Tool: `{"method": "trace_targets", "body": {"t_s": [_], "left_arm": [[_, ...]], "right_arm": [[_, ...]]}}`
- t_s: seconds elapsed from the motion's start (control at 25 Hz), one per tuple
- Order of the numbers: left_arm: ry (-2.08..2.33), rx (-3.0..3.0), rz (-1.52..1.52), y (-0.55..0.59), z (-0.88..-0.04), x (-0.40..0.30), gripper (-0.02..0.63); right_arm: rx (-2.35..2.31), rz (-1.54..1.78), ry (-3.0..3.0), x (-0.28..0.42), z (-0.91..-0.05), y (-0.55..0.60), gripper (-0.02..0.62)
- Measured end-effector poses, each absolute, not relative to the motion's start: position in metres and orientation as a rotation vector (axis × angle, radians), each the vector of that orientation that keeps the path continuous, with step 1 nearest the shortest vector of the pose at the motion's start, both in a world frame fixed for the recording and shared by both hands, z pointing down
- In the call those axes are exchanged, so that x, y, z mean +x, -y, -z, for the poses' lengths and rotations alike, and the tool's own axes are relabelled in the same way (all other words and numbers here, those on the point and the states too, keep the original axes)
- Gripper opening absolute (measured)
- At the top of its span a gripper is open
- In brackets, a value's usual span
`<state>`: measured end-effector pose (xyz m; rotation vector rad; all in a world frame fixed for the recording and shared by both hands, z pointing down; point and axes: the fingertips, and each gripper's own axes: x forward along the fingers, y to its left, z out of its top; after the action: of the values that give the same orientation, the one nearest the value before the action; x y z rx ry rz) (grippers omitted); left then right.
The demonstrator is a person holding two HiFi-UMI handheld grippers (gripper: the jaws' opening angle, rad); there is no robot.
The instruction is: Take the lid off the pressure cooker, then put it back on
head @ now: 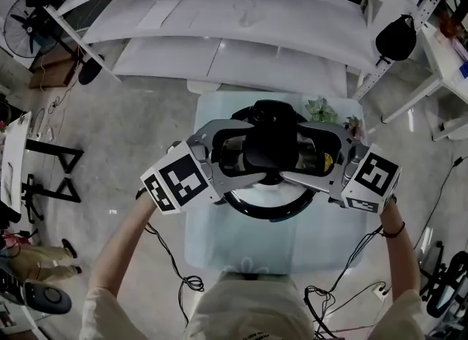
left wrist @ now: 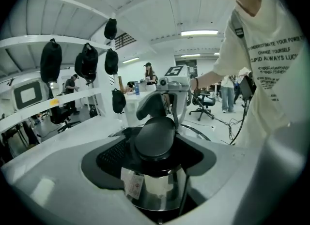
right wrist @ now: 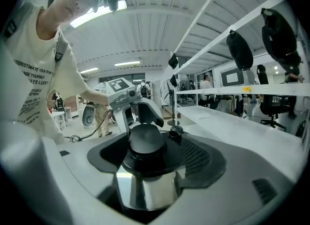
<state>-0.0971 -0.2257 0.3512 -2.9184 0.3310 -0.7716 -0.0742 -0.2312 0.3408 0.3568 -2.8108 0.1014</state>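
Observation:
The pressure cooker lid [head: 270,148], steel with a black knob, hangs between both grippers over the cooker pot [head: 265,207], whose dark rim shows just below it on the near side. From the left, my left gripper [head: 256,151] is shut on the lid, its jaws round the knob. My right gripper [head: 294,152] clamps it from the right. The left gripper view has the knob [left wrist: 154,137] and steel dome between my left gripper's [left wrist: 155,144] padded jaws. In the right gripper view the lid [right wrist: 144,144] sits the same way inside my right gripper [right wrist: 147,154].
The pot stands on a small pale table [head: 219,240]. A small potted plant [head: 320,110] sits at its far right corner. White shelving [head: 234,46] runs beyond the table. Cables [head: 186,280] trail on the floor at both sides.

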Motion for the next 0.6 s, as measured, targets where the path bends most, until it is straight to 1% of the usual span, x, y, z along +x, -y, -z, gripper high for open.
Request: {"method": "trace_targets", "body": {"t_s": [0.28,0.6], "left_arm": [[-0.145,-2.908,0.784,0.222,-0.356,-0.084,0.307],[-0.062,-2.89,0.776,0.221,-0.36,-0.083,0.305]], "right_arm": [[0.271,-0.081,2.749,-0.085,-0.349,0.228,0.331],[0.213,-0.067,2.696,-0.093,-0.353,0.226,0.33]]}}
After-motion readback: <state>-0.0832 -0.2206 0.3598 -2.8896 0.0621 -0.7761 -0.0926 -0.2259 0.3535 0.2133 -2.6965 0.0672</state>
